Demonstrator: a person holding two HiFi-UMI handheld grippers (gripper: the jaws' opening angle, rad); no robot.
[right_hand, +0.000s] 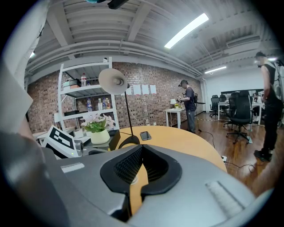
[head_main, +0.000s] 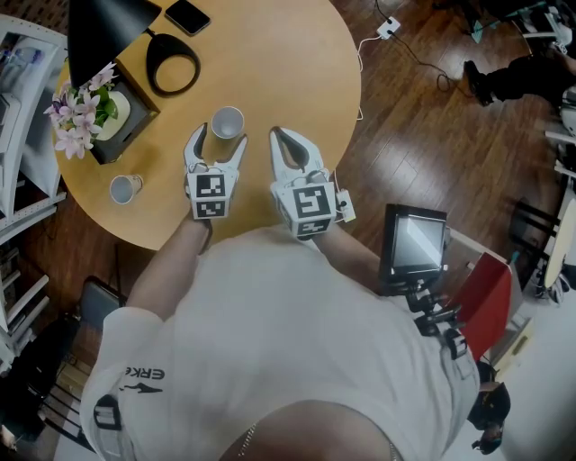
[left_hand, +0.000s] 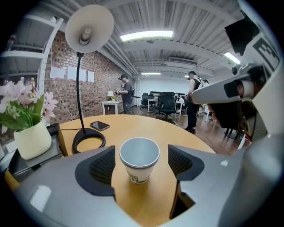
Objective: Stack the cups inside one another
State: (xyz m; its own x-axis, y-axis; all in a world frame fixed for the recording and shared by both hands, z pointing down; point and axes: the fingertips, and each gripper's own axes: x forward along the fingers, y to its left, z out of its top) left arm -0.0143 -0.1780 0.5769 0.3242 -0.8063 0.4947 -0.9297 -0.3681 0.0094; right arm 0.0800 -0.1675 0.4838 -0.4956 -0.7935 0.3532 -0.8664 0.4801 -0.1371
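A white paper cup (head_main: 227,122) (left_hand: 139,158) stands upright on the round wooden table (head_main: 297,81). It sits between the jaws of my left gripper (head_main: 220,140) (left_hand: 139,165), which is open, with a gap showing between each pad and the cup. A second paper cup (head_main: 125,188) sits near the table's left edge, apart from both grippers. My right gripper (head_main: 280,137) (right_hand: 142,153) rests just right of the first cup, shut with nothing between its pads.
A black lamp with a ring base (head_main: 174,63) (left_hand: 88,142), a phone (head_main: 187,15) (left_hand: 100,125) and a potted flower (head_main: 90,112) (left_hand: 31,133) stand at the back left. A screen on a stand (head_main: 412,243) is off the table to the right. People stand far off in the room.
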